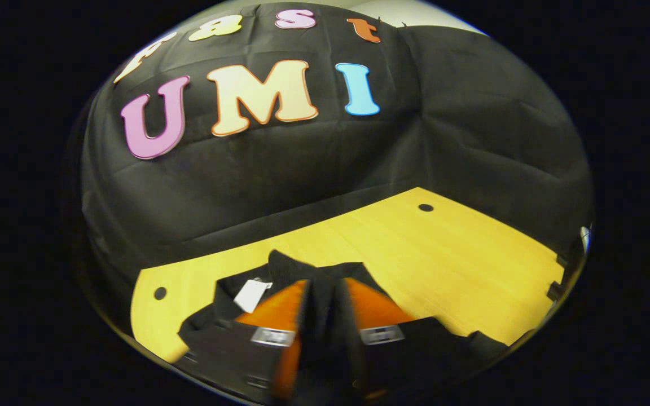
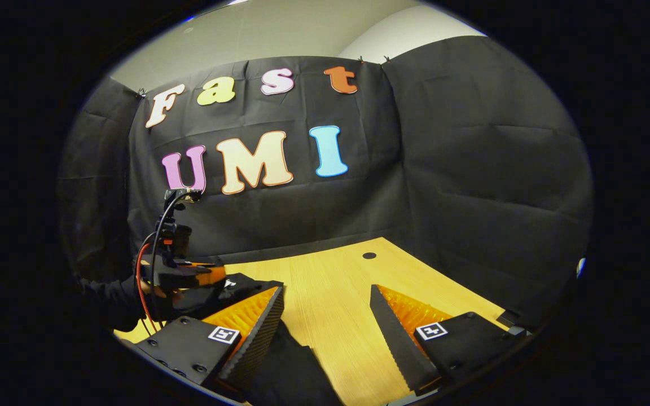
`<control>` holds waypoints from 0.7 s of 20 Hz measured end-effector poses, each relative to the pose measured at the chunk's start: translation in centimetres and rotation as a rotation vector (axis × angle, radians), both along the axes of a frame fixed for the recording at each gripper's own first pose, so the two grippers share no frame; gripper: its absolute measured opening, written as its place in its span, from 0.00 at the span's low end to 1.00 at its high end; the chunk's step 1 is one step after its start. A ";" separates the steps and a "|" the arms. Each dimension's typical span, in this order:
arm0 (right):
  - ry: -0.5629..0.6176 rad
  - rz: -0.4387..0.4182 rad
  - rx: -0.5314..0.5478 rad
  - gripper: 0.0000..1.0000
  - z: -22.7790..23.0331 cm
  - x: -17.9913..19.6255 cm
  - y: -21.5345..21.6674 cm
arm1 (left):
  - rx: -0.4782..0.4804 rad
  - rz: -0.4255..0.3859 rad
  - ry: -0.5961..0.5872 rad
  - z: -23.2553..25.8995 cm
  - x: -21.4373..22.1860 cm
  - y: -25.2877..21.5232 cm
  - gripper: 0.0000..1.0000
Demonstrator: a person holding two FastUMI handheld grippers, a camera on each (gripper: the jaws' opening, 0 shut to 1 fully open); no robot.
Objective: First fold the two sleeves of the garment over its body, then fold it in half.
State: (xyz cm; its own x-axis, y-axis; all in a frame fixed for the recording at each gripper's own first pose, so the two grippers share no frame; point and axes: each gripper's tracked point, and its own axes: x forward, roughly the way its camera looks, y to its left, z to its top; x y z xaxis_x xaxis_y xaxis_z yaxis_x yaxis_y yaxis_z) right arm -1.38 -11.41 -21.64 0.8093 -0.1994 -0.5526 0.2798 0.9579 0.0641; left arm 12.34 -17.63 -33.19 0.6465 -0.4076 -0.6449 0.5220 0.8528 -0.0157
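Observation:
The black garment (image 1: 449, 344) lies on the yellow wooden table (image 1: 415, 248), with a white tag (image 1: 251, 294) showing near its raised edge. My left gripper (image 1: 328, 307) is shut on a fold of the garment, which bunches up between its fingers. In the right gripper view the left gripper (image 2: 212, 276) appears at the left, held by a hand in a dark sleeve, lifting cloth off the table. My right gripper (image 2: 328, 324) stands wide open just above the table (image 2: 336, 293), and part of the garment (image 2: 297, 366) lies under its left finger.
Round cable holes (image 1: 425, 207) (image 1: 159, 293) mark the table's far corners. Black cloth walls close the booth behind and to the right. Bare tabletop stretches to the right of the garment. A cable (image 2: 153, 254) runs up from the left gripper.

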 end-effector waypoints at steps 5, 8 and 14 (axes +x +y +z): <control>0.013 0.054 -0.034 0.97 -0.4 1.2 1.1 | -0.060 0.054 -0.109 5.6 -1.6 2.9 0.94; 0.001 0.159 -0.020 0.97 -0.4 1.2 2.5 | -0.049 0.171 -0.162 9.1 -4.0 7.7 0.94; 0.010 0.283 0.032 0.97 -1.4 -1.1 4.3 | 0.061 0.379 -0.214 12.4 -11.5 18.4 0.93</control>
State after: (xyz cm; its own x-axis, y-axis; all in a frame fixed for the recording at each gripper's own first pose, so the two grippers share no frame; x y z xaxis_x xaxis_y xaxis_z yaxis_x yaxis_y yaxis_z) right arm -2.49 -7.10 -23.03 0.8247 0.0517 -0.5631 0.0018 0.9956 0.0940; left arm 0.86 0.75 -20.82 0.8647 -0.0814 -0.4956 0.1583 0.9807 0.1152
